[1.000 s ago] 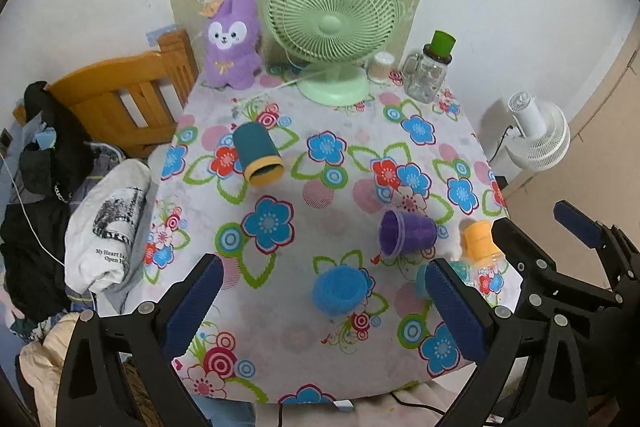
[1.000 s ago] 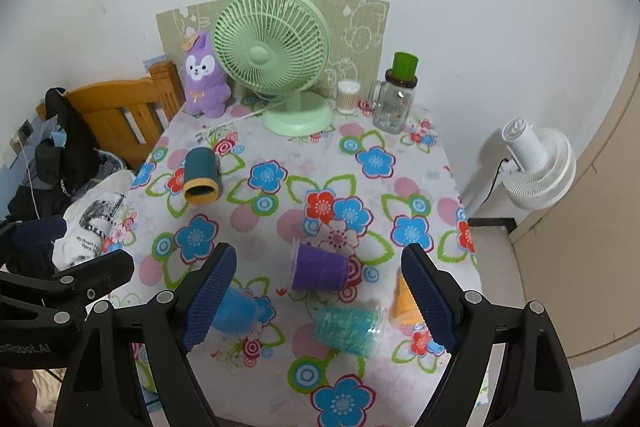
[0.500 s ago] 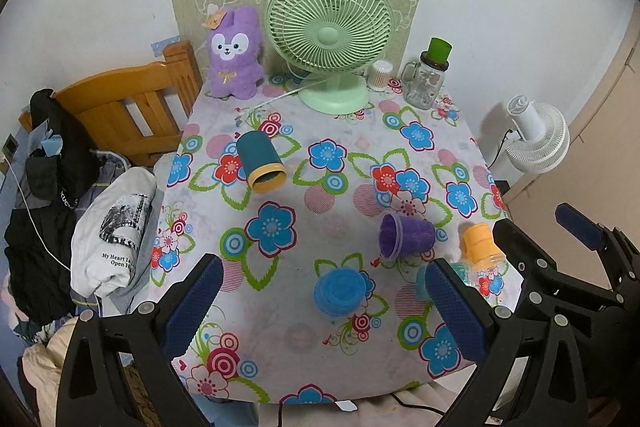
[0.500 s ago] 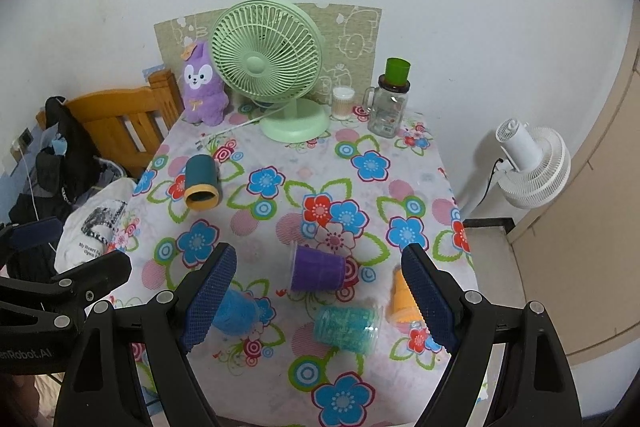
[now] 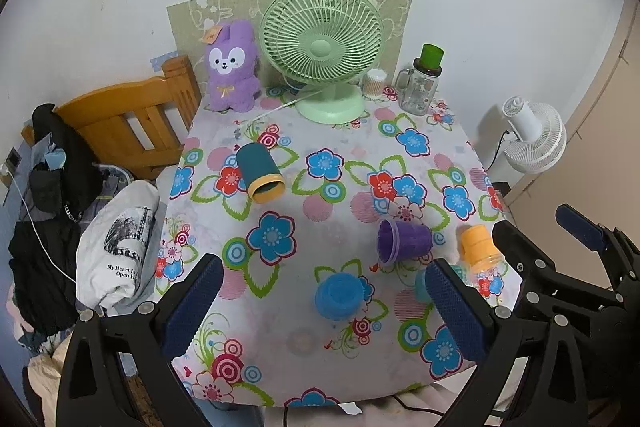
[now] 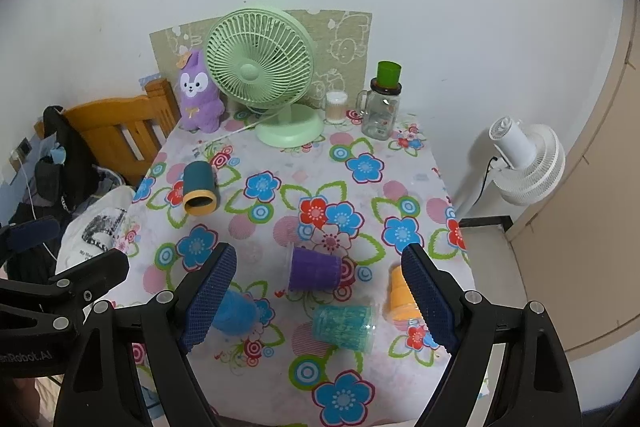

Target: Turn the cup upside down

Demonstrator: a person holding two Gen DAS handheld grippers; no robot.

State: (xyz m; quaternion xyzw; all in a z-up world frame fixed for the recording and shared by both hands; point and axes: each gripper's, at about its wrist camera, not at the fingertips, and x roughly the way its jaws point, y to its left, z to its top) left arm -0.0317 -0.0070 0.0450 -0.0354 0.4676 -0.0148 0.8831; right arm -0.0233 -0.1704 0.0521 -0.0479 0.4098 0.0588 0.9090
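Observation:
Several cups are on the flowered table. A dark teal cup with a yellow rim lies on its side at the left. A purple cup lies on its side in the middle. A blue cup stands upside down near the front. A teal ribbed cup and an orange cup lie at the front right. My left gripper and my right gripper are both open and empty, held above the table's front edge.
A green desk fan, a purple plush toy, a small jar and a glass mug with a green lid stand along the back. A wooden chair with clothes is at the left, a white floor fan at the right.
Both grippers have drawn back and up from the table, so the table looks smaller. The cups have not moved.

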